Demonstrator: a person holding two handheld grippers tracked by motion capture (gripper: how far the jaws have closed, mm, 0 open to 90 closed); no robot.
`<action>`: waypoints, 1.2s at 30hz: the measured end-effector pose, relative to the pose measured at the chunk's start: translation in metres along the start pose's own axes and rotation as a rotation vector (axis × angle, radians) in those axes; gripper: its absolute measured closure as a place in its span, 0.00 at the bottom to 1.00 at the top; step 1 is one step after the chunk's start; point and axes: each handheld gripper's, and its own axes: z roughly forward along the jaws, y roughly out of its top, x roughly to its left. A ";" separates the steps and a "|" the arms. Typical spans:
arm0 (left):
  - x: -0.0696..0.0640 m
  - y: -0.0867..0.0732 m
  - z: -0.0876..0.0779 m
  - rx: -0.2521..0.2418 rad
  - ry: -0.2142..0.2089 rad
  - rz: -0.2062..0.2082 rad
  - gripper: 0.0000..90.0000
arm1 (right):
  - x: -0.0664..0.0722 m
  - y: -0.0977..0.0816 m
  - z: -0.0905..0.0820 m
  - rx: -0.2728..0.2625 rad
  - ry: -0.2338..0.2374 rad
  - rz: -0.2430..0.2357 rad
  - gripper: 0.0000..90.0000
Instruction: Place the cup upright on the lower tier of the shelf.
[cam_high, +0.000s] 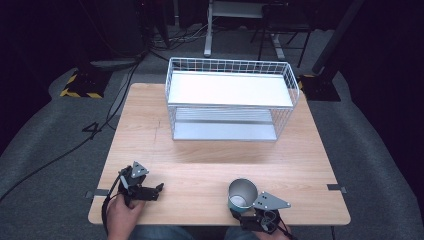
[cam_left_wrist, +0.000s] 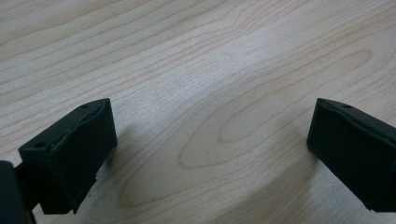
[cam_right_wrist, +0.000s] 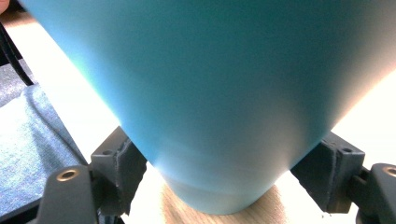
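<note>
A teal, tapered metal cup (cam_high: 242, 195) stands upright on the light wooden counter (cam_high: 210, 170), well in front of the white two-tier wire shelf rack (cam_high: 231, 99). The right tool (cam_right_wrist: 219, 186) clasps the cup's lower wall, one jaw on each side. Left of the cup, the left tool (cam_high: 159, 188) rests gaping over bare wood.

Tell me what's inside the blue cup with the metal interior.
The blue cup looks empty: grey metal walls and a pale patch at the bottom. The near inner wall is hidden by its rim.
</note>
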 end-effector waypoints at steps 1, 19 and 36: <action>0.000 0.000 0.000 -0.001 0.000 0.000 0.02 | 0.000 0.000 0.000 0.001 0.001 0.001 0.27; 0.000 0.000 0.000 0.000 0.000 0.000 0.02 | -0.009 0.016 -0.007 -0.025 -0.002 0.016 0.28; 0.000 0.000 0.000 -0.001 -0.001 -0.001 0.02 | -0.032 0.055 -0.008 -0.055 -0.027 0.015 0.28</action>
